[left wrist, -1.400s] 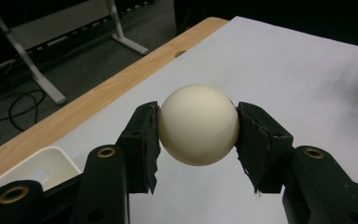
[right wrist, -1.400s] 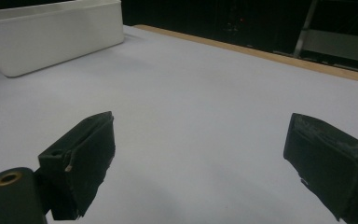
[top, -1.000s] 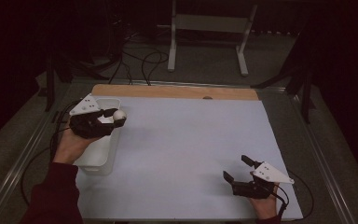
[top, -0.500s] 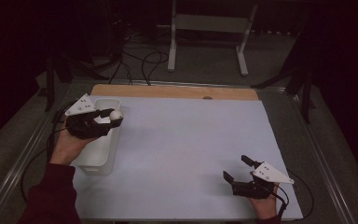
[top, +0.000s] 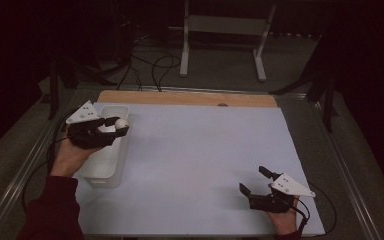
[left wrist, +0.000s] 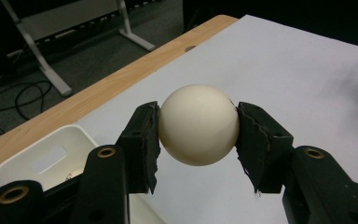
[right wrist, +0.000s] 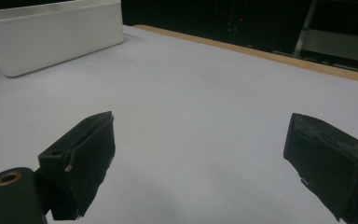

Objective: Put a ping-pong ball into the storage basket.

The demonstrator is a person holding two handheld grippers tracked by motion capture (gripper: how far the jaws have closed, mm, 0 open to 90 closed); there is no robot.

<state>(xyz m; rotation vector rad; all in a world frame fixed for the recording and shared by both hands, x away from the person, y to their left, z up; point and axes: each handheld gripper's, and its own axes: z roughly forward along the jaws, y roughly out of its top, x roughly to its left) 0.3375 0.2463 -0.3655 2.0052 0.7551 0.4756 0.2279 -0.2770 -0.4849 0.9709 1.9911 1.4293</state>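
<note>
A cream-white ball [left wrist: 198, 124] sits pinched between the two black jaws of my left gripper [top: 121, 125], which is shut on it. In the high view the ball [top: 122, 123] hangs above the far part of a white rectangular bin [top: 100, 171] at the table's left side. The same bin [left wrist: 42, 158] appears below and behind the jaws in the left gripper view. My right gripper [top: 254, 181] rests near the front right of the white sheet, jaws wide apart with nothing between them. The right gripper view [right wrist: 200, 154] looks across bare sheet toward the bin [right wrist: 51, 37].
A white sheet [top: 200, 160] covers the table, with a wooden strip [top: 180, 98] along its far edge. Metal rails run down both sides. Behind the table stand a grey frame [top: 225, 30] and loose cables [top: 150, 65] on the floor.
My left gripper has drifted slightly toward the person and down over the bin, still holding the ball. The right gripper has stayed put.
</note>
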